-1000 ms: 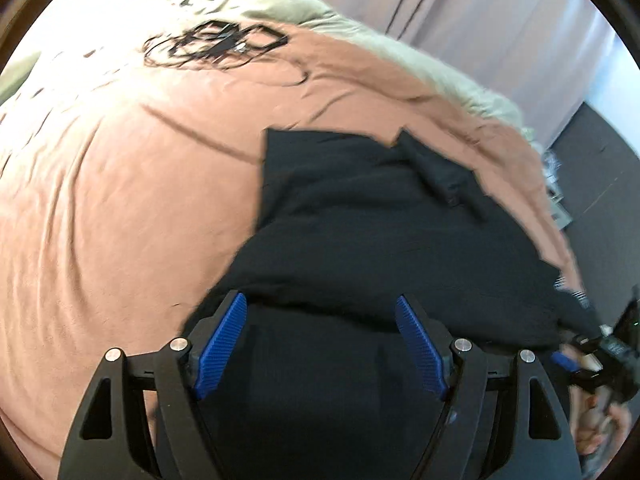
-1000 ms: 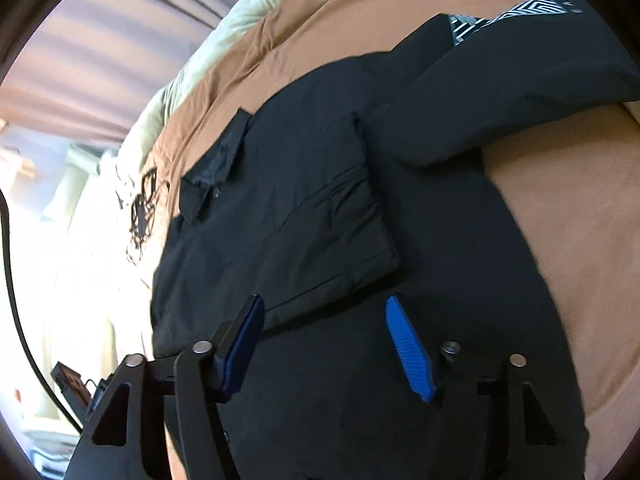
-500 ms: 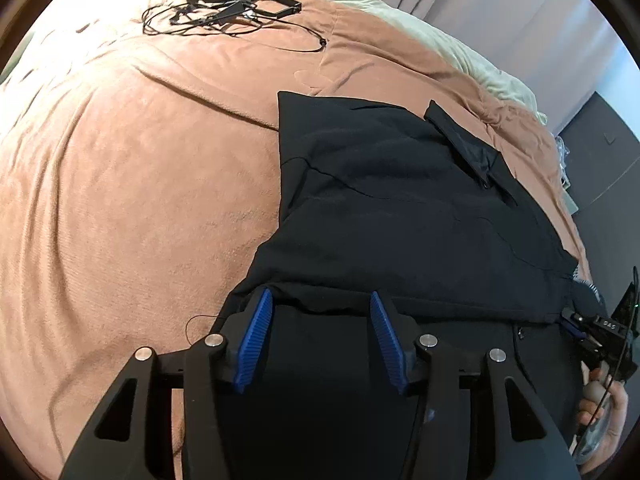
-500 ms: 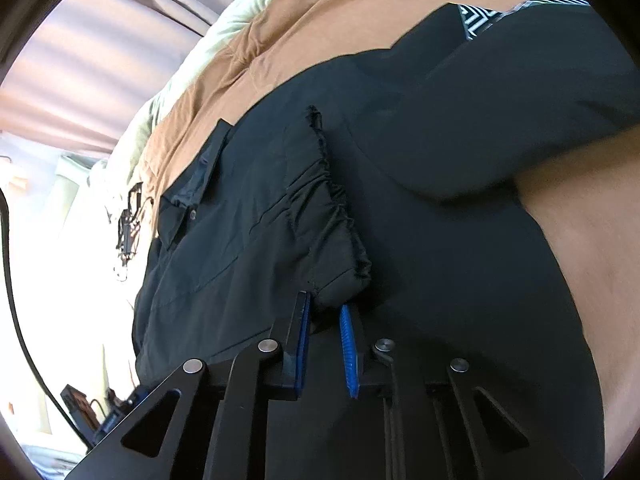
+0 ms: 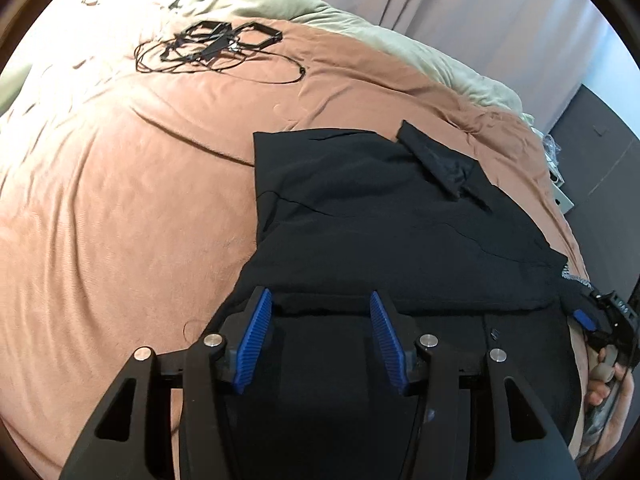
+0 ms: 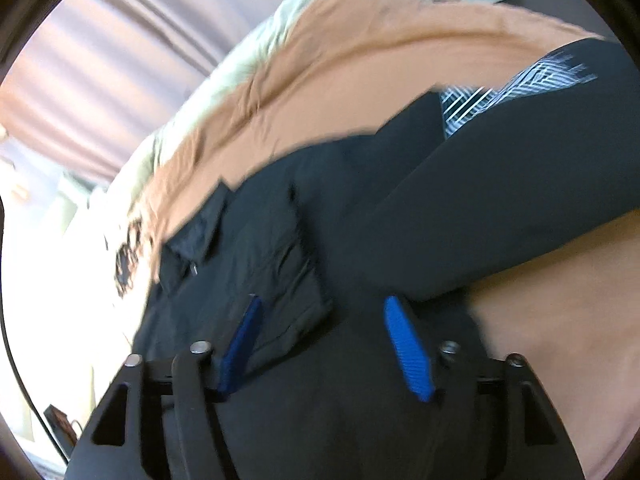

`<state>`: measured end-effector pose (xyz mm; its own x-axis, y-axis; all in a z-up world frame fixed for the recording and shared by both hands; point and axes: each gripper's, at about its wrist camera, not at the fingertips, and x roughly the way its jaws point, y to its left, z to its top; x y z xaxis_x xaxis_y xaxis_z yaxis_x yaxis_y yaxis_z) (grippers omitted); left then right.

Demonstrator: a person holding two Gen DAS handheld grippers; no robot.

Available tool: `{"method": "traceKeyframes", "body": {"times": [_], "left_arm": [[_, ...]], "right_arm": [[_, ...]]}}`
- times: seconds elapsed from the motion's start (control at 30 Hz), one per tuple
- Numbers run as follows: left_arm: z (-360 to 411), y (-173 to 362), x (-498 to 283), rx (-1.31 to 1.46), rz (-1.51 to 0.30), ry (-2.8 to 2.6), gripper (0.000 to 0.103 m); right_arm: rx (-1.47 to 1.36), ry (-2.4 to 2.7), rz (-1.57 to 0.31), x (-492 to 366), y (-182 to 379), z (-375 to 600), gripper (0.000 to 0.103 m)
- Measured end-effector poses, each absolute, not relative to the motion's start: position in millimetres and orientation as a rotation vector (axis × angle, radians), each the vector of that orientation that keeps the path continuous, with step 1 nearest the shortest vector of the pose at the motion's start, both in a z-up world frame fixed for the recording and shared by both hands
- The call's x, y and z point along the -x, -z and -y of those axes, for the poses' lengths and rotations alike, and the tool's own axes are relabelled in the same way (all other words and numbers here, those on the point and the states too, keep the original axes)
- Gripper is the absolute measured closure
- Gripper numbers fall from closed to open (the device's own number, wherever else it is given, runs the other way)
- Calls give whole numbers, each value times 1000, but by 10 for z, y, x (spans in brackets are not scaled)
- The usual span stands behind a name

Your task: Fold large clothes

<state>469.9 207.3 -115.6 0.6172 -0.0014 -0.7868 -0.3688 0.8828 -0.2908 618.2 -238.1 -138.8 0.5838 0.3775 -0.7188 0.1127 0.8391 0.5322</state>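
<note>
Two grippers are seen above one black shirt, which lies spread on the brown blanket of a bed, with its collar at the far end. One part is already folded over the body of the shirt, and its edge runs just in front of the left gripper. The jaws of this gripper stand apart and nothing is pressed between them. The right gripper is also open over the folded sleeve; the picture is blurred here, so it cannot be told whether the pad touches the cloth.

The next fold, it is judged, is done well if both near corners are taken at the same height and only one layer edge is pinched, so that the fold below is not dragged out of line.

Half a second ago the sleeve was pinched and bunched between the nearly closed right jaws; they have just been opening, and the sleeve is now laid flat. The left jaws have opened slightly in that time, with no cloth between them. A tangle of black cables is seen at the far side of the blanket.
</note>
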Motion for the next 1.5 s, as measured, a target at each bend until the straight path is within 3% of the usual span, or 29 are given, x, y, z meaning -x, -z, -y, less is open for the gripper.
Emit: {"method": "traceKeyframes", "body": {"times": [0.1, 0.4, 0.67, 0.8, 0.87, 1.0, 1.07, 1.13, 1.5], "left_arm": [[-2005, 1094, -4618, 461, -871, -211, 40], [-1712, 870, -4488, 405, -829, -160, 39], [-1549, 1010, -4559, 308, -888, -164, 37], [-1505, 1006, -4591, 286, -885, -156, 35], [-1465, 994, -4607, 269, -876, -154, 23], [-1409, 1001, -4639, 256, -877, -144, 23], [-1387, 1014, -4655, 243, -885, -145, 23], [-1363, 1020, -4659, 225, -891, -144, 23], [-1463, 918, -4538, 245, -824, -160, 23]], "right_arm": [[-607, -87, -903, -6004, 1224, 2769, 37], [-776, 138, -760, -5568, 1024, 3928, 37], [-893, 287, -688, -5336, 1133, 4739, 39], [-922, 308, -691, -5400, 1223, 4870, 48], [-928, 328, -699, -5462, 1270, 4892, 52], [-947, 359, -689, -5454, 1344, 4894, 62], [-961, 352, -674, -5515, 1393, 4956, 89], [-987, 341, -658, -5495, 1432, 5014, 98], [-831, 198, -482, -5433, 685, 4467, 100]]}}
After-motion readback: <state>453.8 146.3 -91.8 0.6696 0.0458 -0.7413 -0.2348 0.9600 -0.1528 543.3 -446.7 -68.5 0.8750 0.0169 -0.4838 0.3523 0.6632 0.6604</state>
